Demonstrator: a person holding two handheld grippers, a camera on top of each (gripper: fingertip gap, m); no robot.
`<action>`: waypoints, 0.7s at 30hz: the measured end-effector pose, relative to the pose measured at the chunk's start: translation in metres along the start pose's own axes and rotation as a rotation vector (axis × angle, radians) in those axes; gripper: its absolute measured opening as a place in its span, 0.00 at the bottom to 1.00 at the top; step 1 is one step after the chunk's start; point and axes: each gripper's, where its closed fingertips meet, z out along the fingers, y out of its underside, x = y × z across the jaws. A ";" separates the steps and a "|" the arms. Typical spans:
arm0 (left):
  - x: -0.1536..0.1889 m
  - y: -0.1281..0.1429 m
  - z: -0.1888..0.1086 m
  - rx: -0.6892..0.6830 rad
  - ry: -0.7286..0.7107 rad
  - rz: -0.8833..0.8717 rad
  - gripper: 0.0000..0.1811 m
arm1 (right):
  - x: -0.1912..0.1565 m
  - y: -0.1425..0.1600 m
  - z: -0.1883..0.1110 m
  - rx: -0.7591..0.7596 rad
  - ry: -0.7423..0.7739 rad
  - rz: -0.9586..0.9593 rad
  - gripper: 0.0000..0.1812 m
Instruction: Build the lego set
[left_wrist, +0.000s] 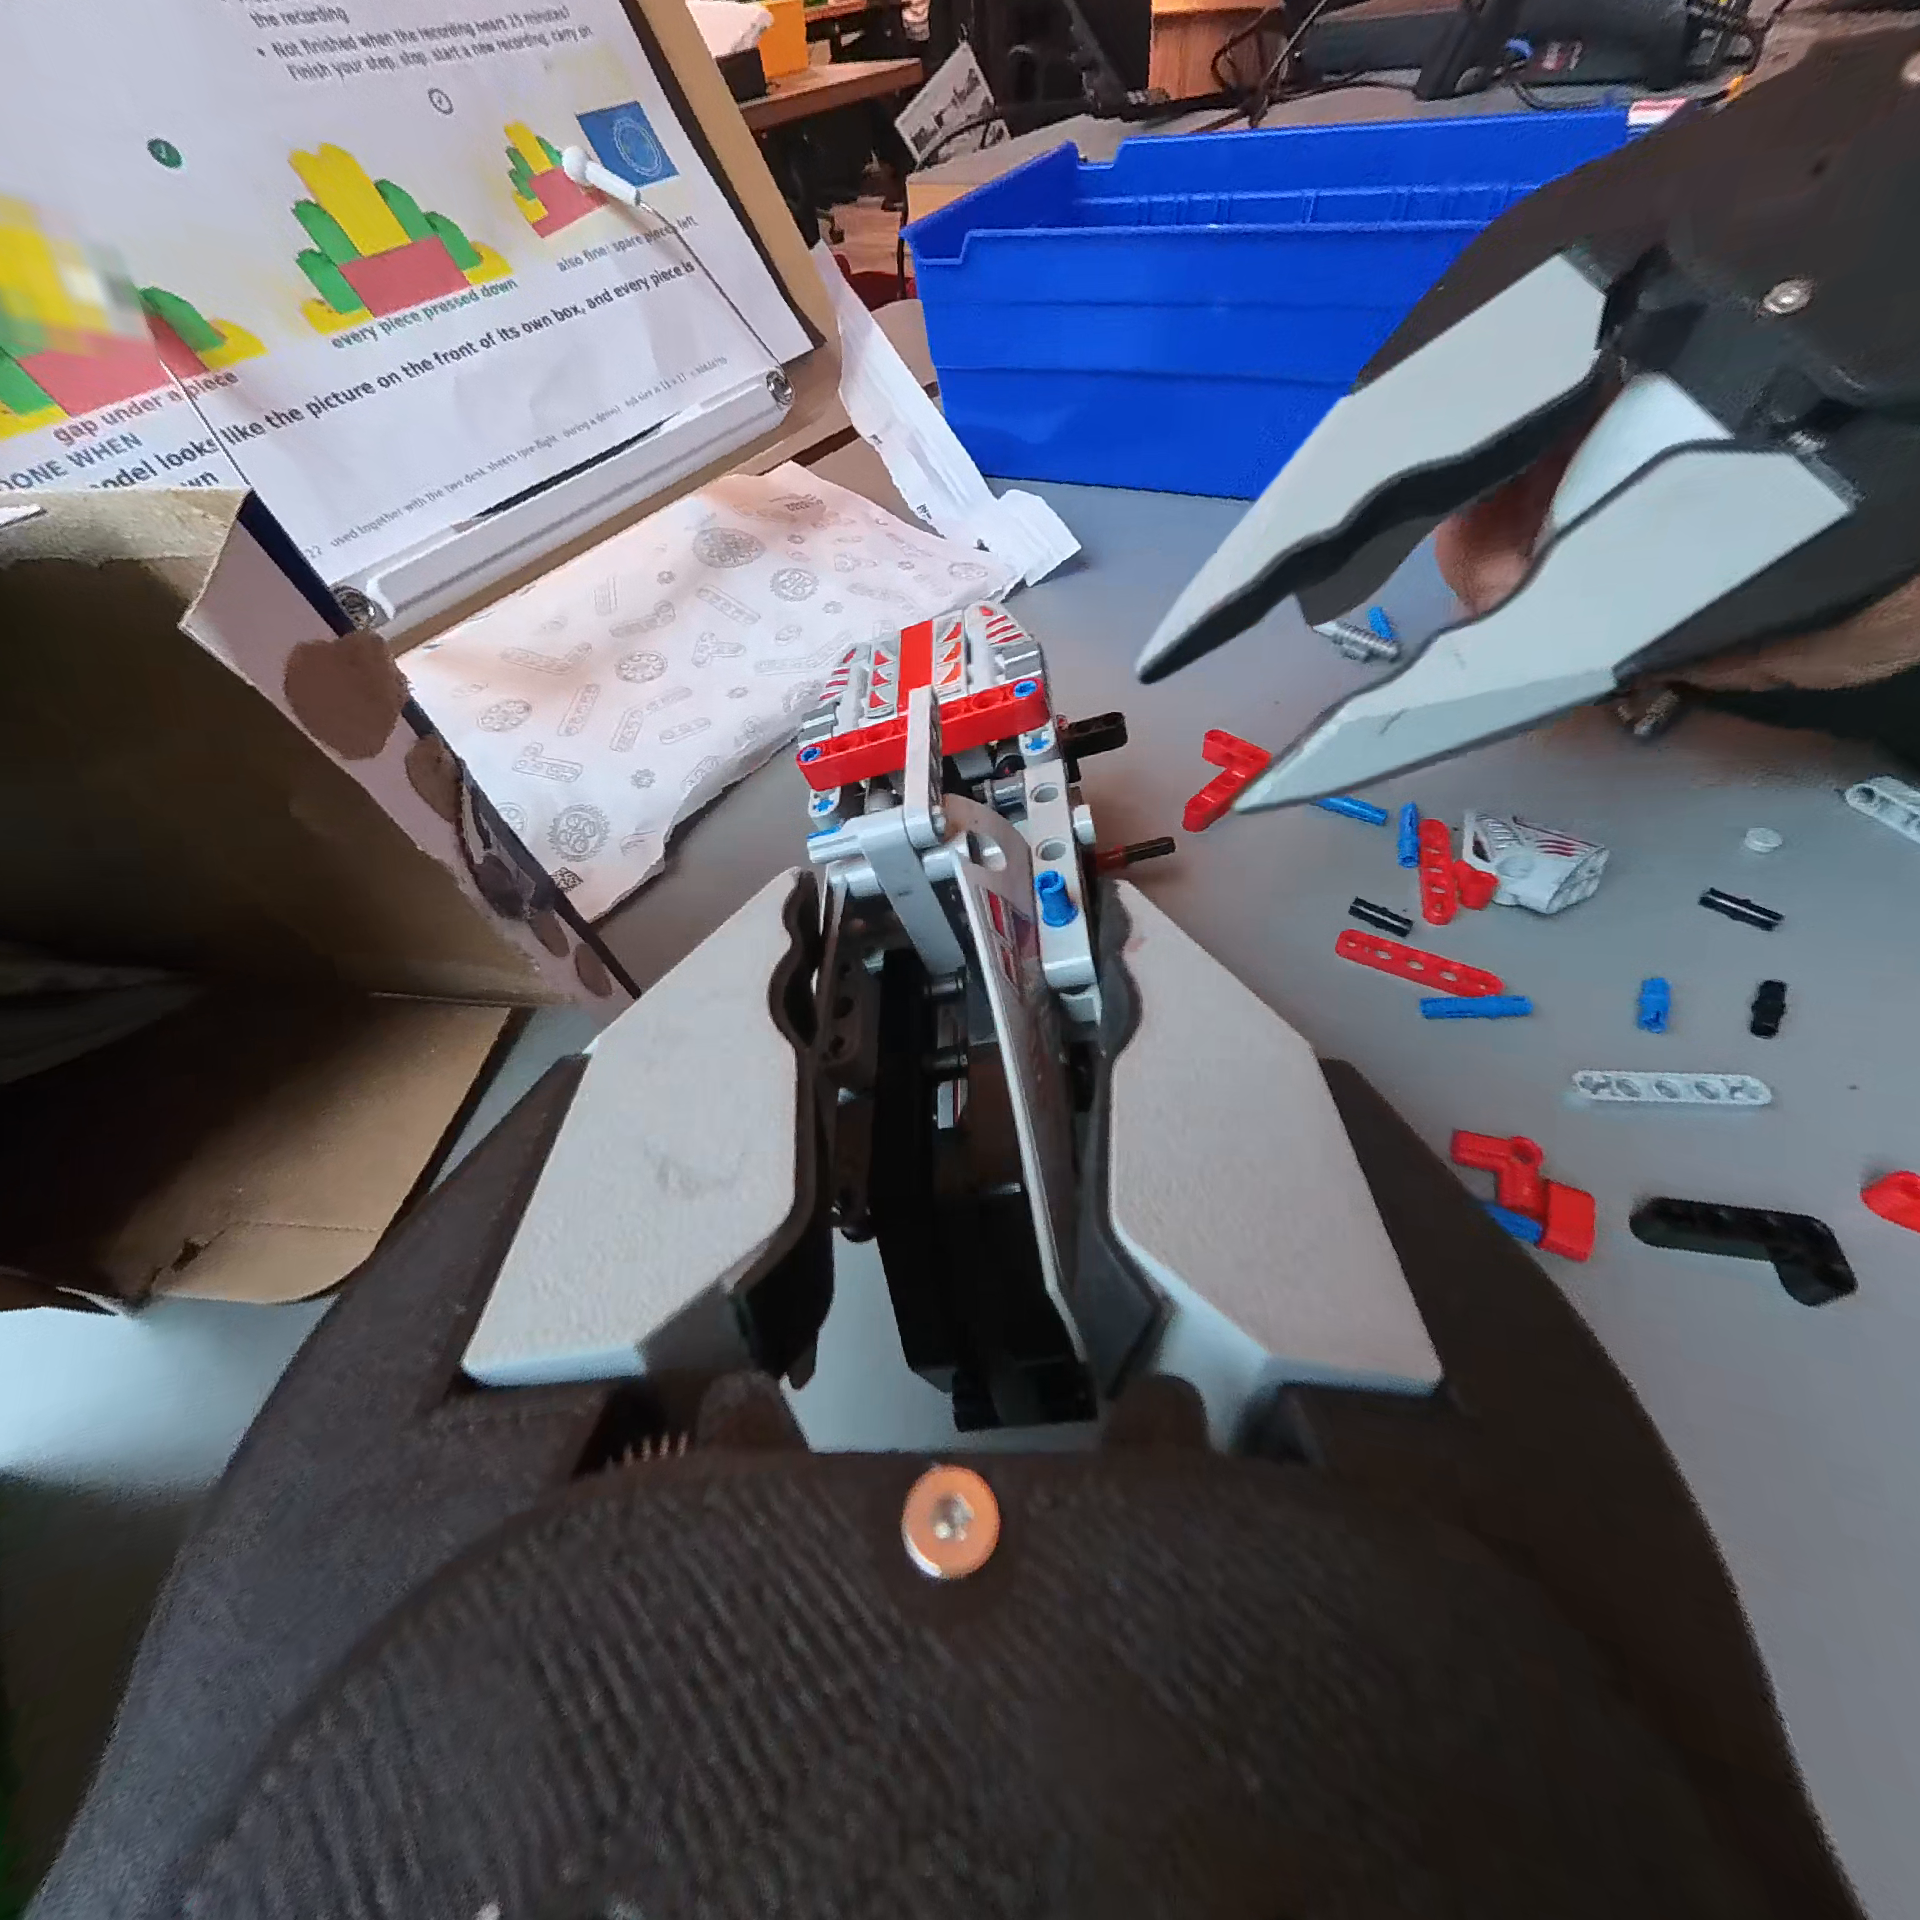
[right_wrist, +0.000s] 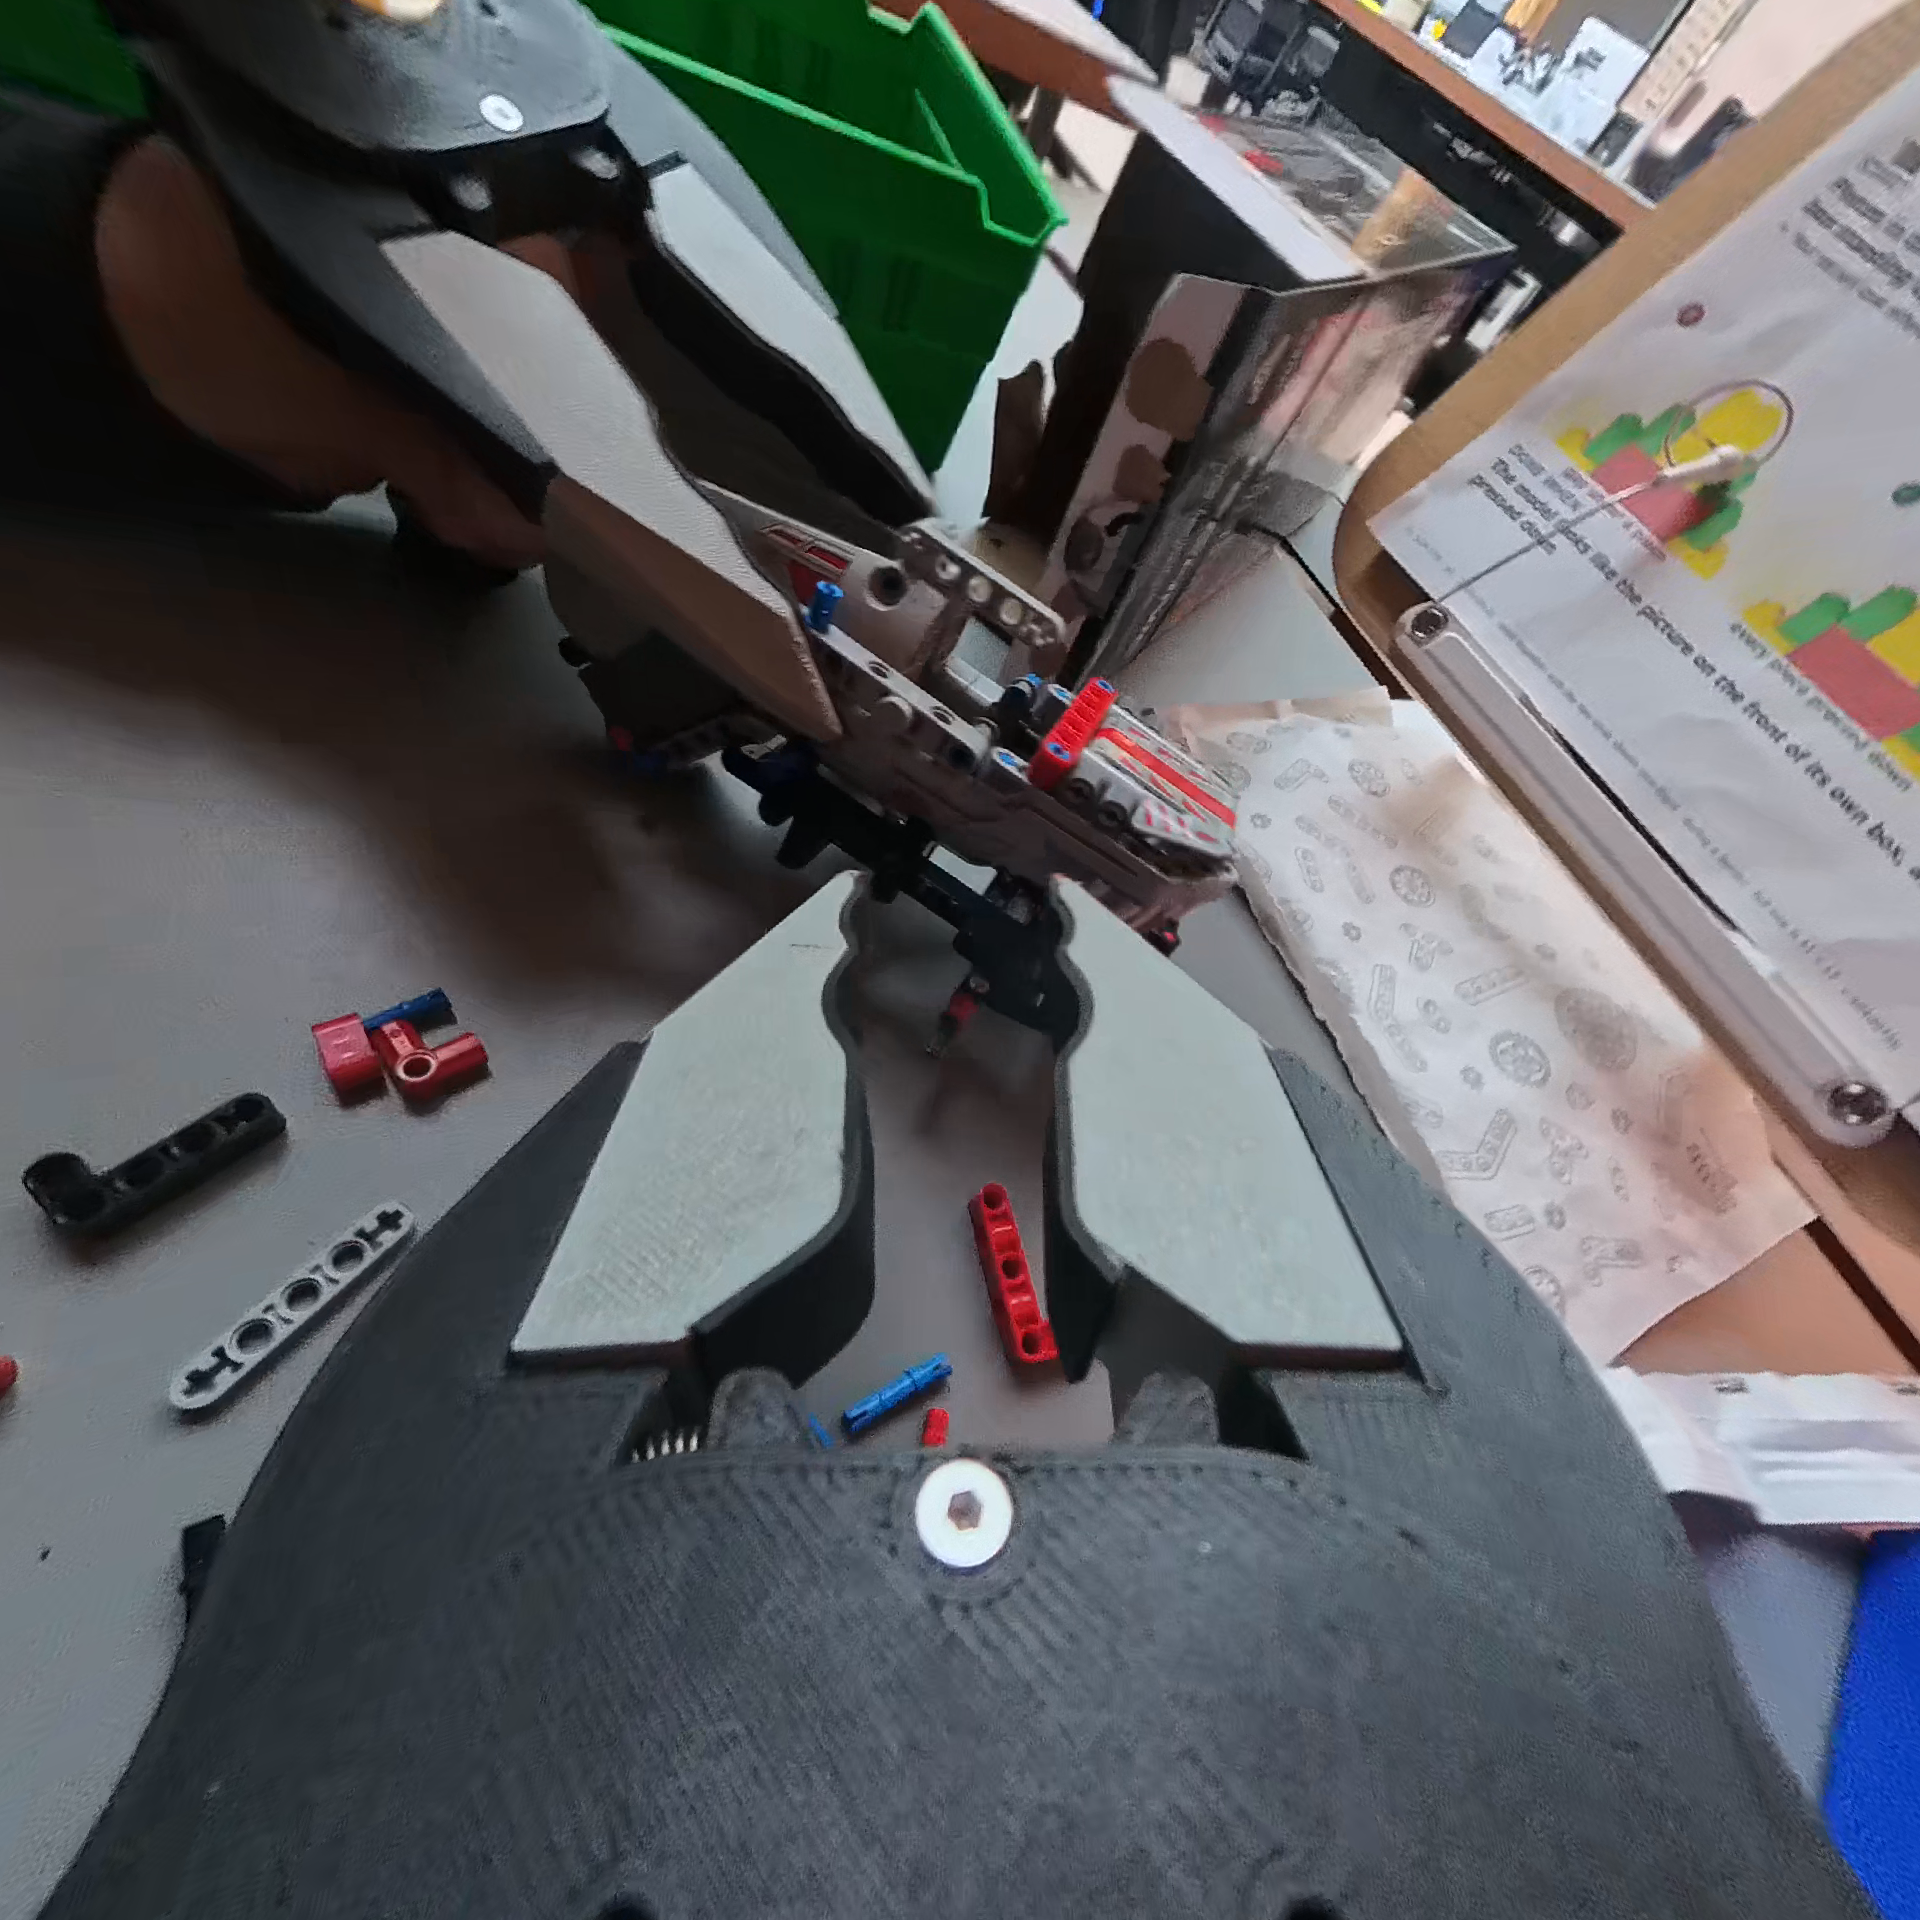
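My left gripper is shut on the half-built lego model, a grey, red and black vehicle that sticks out forward past the fingertips. In the right wrist view the left gripper holds the model tilted above the table. My right gripper is open and empty, with its tips just under the model's black underside. It also shows in the left wrist view, right of the model beside a red L-piece. Below it lie a red beam and a blue pin.
Loose pieces lie on the grey table: a black L-beam, a thin grey beam, red connectors, a grey panel. A blue bin, a green bin, a cardboard box, an instruction stand and a printed paper bag surround them.
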 end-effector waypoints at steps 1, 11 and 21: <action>0.000 0.000 0.000 0.000 0.000 -0.002 0.29 | 0.000 -0.002 0.003 -0.013 0.019 -0.034 0.16; 0.002 -0.001 0.001 0.000 0.023 -0.045 0.29 | -0.007 -0.019 0.027 -0.064 0.195 -0.479 0.08; 0.003 -0.002 0.002 0.003 0.037 -0.056 0.29 | -0.011 -0.025 0.027 -0.090 0.257 -0.783 0.02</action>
